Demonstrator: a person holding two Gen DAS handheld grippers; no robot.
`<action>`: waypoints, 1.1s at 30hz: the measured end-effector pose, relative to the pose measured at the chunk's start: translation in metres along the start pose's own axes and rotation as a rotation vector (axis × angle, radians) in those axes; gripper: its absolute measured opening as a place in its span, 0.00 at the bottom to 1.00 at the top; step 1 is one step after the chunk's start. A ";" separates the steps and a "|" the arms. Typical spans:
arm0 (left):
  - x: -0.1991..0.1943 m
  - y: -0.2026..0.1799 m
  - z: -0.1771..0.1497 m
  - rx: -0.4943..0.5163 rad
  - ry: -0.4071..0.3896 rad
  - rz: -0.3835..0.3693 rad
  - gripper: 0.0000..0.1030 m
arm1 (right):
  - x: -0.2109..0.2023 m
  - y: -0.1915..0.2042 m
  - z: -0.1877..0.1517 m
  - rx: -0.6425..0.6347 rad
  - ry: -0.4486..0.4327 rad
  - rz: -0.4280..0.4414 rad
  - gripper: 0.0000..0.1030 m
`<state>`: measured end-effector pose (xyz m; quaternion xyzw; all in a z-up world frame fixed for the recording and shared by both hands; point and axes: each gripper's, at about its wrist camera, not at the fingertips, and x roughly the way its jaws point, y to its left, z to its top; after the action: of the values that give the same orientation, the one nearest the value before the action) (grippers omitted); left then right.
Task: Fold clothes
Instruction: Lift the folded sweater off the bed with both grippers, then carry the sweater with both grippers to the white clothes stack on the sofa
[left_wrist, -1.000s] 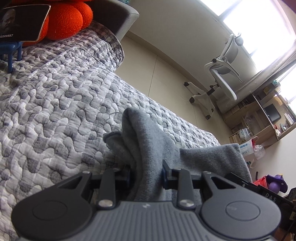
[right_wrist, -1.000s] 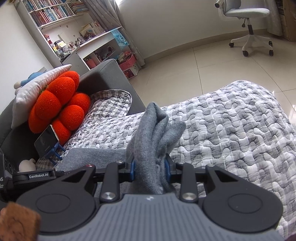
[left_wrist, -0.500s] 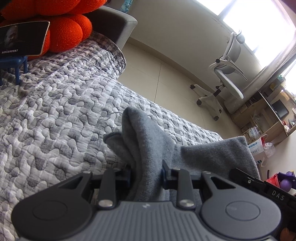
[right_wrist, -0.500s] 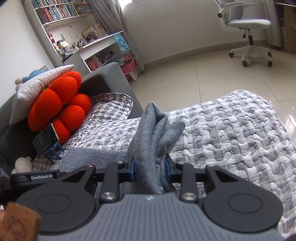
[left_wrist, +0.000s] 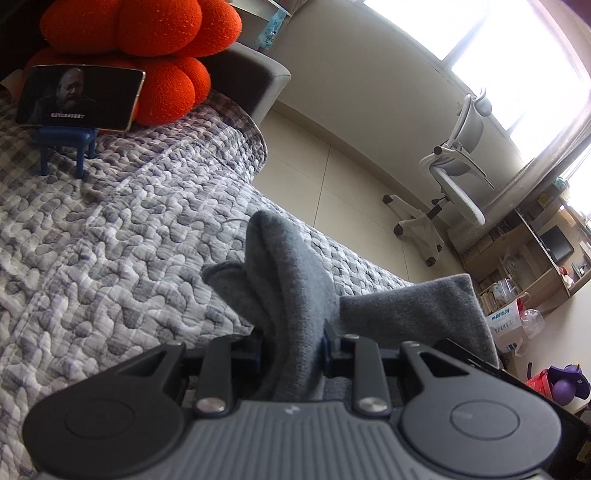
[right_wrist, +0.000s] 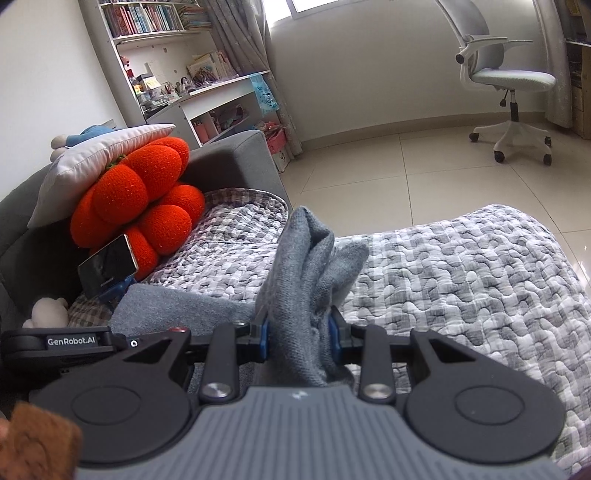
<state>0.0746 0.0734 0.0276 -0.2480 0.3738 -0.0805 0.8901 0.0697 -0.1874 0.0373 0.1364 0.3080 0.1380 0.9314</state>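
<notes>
Pinching grey garment (left_wrist: 295, 295) in both grippers: left gripper (left_wrist: 293, 341) clamps bunched edge, right gripper (right_wrist: 299, 332) likewise. Cloth stands toward 12 o'clock from each, lifted over bed (right_wrist: 461, 277); span between hands runs 3-to-9. Neither hand nearer; next fold needs both together.

We see an orange cushion (left_wrist: 147, 44) and a phone (left_wrist: 79, 98) at upper left, a swivel chair (right_wrist: 506, 81) upper right, bookshelves (right_wrist: 155, 22) up top.
</notes>
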 end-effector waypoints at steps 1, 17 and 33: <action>-0.007 0.004 0.000 -0.007 -0.008 0.002 0.26 | 0.000 0.006 -0.001 -0.006 -0.002 0.011 0.32; -0.212 0.149 -0.027 -0.226 -0.261 0.071 0.25 | 0.010 0.148 -0.025 -0.161 0.095 0.397 0.32; -0.369 0.295 -0.077 -0.478 -0.549 0.216 0.25 | 0.055 0.389 -0.052 -0.474 0.253 0.699 0.31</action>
<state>-0.2536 0.4205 0.0645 -0.4202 0.1537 0.1728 0.8775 0.0127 0.1994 0.0994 -0.0029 0.3146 0.5271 0.7894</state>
